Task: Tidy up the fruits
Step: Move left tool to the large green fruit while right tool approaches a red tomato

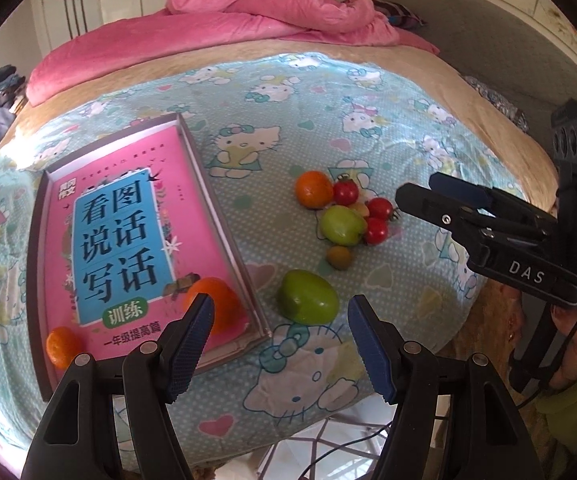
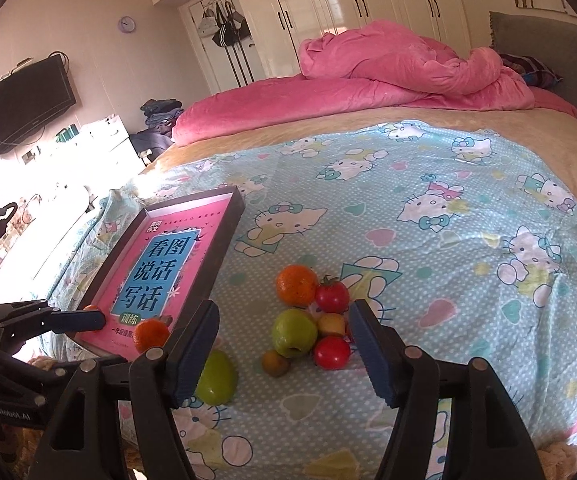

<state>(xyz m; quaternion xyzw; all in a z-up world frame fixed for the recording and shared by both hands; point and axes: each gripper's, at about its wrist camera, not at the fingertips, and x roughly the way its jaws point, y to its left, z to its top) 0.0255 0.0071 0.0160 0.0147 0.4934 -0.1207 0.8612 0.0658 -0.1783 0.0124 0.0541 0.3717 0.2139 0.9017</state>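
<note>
A shallow dark tray [image 1: 218, 216] holding a pink book lies on the bed at the left, with an orange [image 1: 218, 310] and a small orange [image 1: 62, 346] in its near end. A loose green fruit [image 1: 308, 298] lies just right of the tray. Further right is a pile: an orange [image 1: 314, 189], a green apple [image 1: 342, 225], three tomatoes [image 1: 375, 230] and a small brownish fruit [image 1: 339, 257]. My left gripper [image 1: 280, 346] is open and empty, near the tray's corner and the loose green fruit [image 2: 216, 376]. My right gripper [image 2: 282, 350] is open above the pile, with the green apple [image 2: 293, 332] and a tomato [image 2: 331, 352] framed by its fingers but untouched.
The fruit lies on a blue cartoon-print sheet [image 2: 428, 220] over the bed. A crumpled pink duvet [image 2: 388, 72] covers the far end. The bed's near edge and a tiled floor with a cable [image 1: 328, 452] are just below the grippers. A hand [image 1: 568, 344] holds the right gripper's handle.
</note>
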